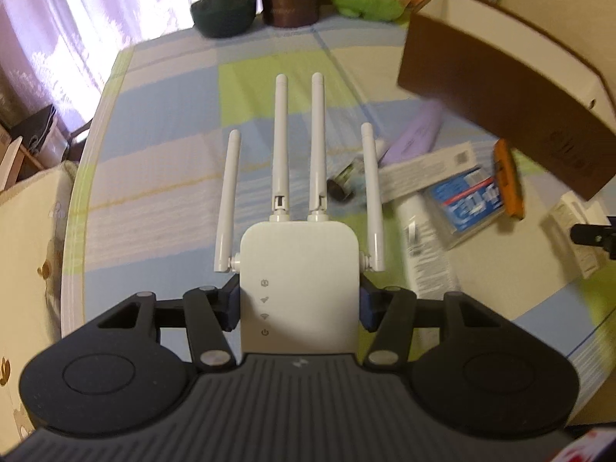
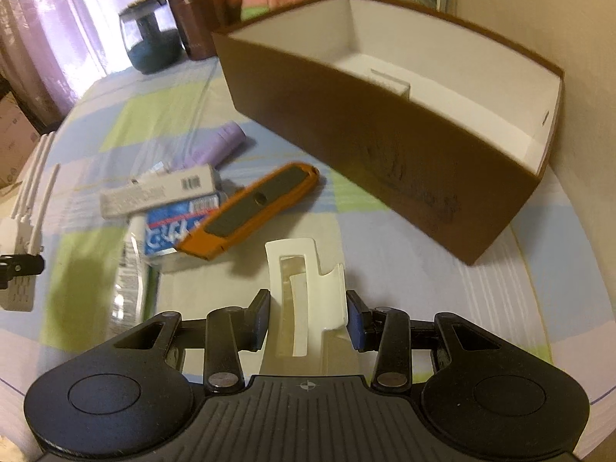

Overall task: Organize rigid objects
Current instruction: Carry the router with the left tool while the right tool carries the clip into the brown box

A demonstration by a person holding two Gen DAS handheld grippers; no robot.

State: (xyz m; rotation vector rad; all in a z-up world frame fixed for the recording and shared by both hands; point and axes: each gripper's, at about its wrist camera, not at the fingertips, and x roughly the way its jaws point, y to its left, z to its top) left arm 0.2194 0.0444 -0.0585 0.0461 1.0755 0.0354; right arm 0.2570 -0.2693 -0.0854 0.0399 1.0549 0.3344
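My left fingers (image 1: pixel 296 304) are pinching the white four-antenna Wi-Fi extender (image 1: pixel 299 269); my right fingers (image 2: pixel 307 319) are pinching a cream plastic holder (image 2: pixel 308 300) near the brown box (image 2: pixel 385 146), its printing blurred.

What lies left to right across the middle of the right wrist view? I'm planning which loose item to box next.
White antenna device → grey barcode box → orange utility knife → brown box. The purple item, blue pack and tube overlap too much to order.
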